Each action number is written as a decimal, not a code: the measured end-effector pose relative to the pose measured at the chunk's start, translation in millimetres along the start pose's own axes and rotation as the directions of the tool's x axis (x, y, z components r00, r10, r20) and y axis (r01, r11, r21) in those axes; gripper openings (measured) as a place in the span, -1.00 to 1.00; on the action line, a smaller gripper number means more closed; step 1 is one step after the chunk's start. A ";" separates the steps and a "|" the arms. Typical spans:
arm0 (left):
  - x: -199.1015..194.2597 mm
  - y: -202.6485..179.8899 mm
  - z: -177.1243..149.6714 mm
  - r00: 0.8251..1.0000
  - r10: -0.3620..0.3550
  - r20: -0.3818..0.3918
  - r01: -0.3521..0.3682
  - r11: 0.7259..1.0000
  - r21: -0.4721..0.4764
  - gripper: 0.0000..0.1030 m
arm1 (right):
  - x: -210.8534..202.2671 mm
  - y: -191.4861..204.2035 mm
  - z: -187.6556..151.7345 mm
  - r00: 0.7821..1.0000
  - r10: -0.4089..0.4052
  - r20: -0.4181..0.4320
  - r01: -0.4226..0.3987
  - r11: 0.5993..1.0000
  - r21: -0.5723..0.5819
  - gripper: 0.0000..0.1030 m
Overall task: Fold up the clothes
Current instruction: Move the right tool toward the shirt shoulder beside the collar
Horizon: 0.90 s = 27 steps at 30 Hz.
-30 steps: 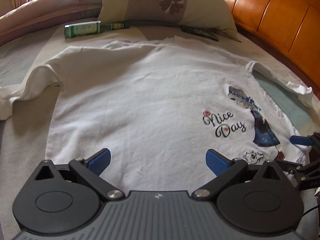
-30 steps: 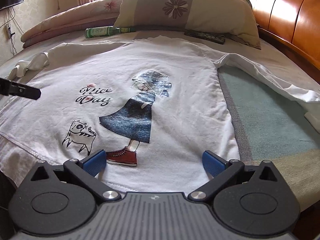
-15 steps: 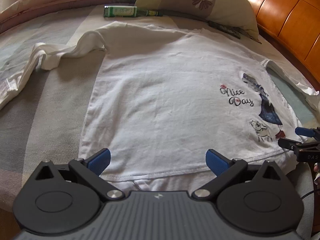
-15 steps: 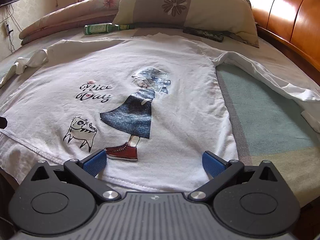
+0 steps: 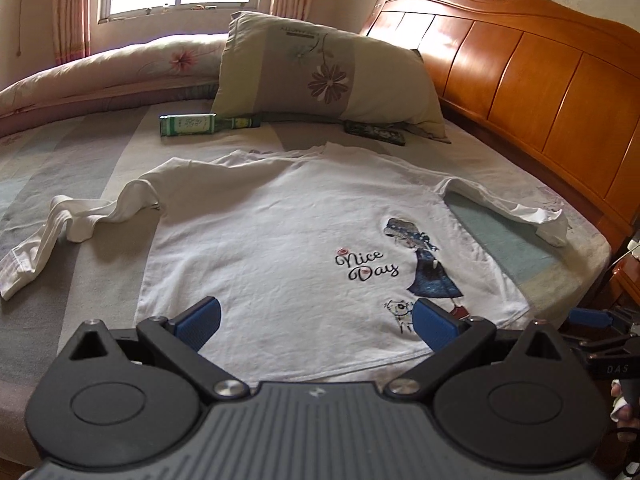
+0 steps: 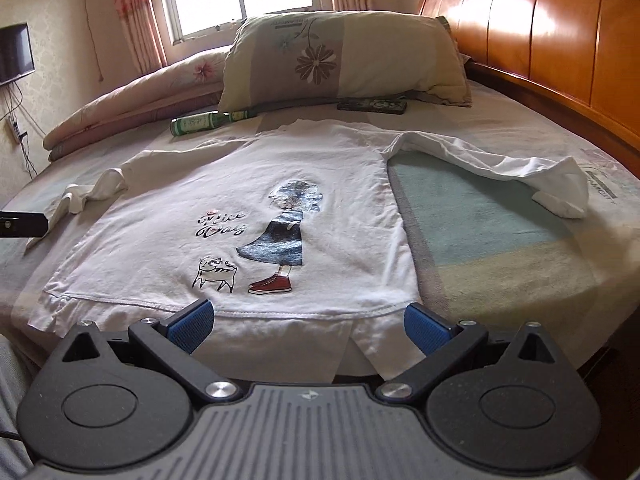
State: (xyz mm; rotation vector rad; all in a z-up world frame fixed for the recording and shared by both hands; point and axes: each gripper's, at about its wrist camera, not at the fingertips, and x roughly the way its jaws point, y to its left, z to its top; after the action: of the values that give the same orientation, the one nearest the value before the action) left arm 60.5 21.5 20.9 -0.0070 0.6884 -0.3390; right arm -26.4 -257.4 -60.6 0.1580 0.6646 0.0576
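- Since the frame 1 second ago, you have drawn both grippers back and up from the bed: then the left one sat low over the shirt body, and now both look across the whole garment from beyond its hem.
- On the left, the long left-hand sleeve (image 5: 60,224) lies rumpled and twisted on the striped grey and green bed sheet (image 5: 64,160), its cuff trailing toward the bed edge. It has not been folded in.
- Your left gripper (image 5: 316,322) hangs over the hem with its blue-padded jaws spread wide, holding nothing.
- In the middle, the white long-sleeved shirt with the "Nice Day" girl-and-cat print (image 6: 248,208) lies face up, body fairly flat, collar toward the floral cream pillow (image 6: 340,56). A green glass bottle (image 6: 200,122) and a dark flat remote-like object (image 6: 372,105) lie beyond the collar, clear of the cloth.
- Your right gripper (image 6: 308,326) sits just off the hem near the right corner, jaws likewise wide apart and empty.
- On the right, the other sleeve (image 6: 500,164) angles outward, its cuff doubled over.
- I judge that you are at the very start: the shirt is spread, but 0 folds show. Both sleeves and the body fold remain.
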 end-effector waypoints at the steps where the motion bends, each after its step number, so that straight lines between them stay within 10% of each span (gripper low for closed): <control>1: 0.1 -3.0 4.0 1.000 -0.026 0.012 0.026 1.000 0.004 0.97 | -7.7 -0.7 -1.8 1.000 -0.005 0.007 0.005 1.000 -0.002 1.00; 10: 36.5 -3.0 27.3 0.987 -0.159 0.012 0.159 0.986 0.053 0.98 | -35.9 13.3 -0.6 0.997 -0.079 0.023 0.080 0.995 -0.051 1.00; 27: 219.9 70.4 65.8 0.987 -0.091 -0.130 0.092 0.996 0.001 0.98 | 135.9 82.4 84.6 0.984 -0.129 -0.120 0.086 0.946 -0.312 1.00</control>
State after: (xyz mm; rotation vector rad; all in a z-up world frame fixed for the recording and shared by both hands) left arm 281.2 13.2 -73.1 -0.0103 0.8178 -0.4332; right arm 132.5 -172.8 -64.3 -0.1833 0.7944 0.0662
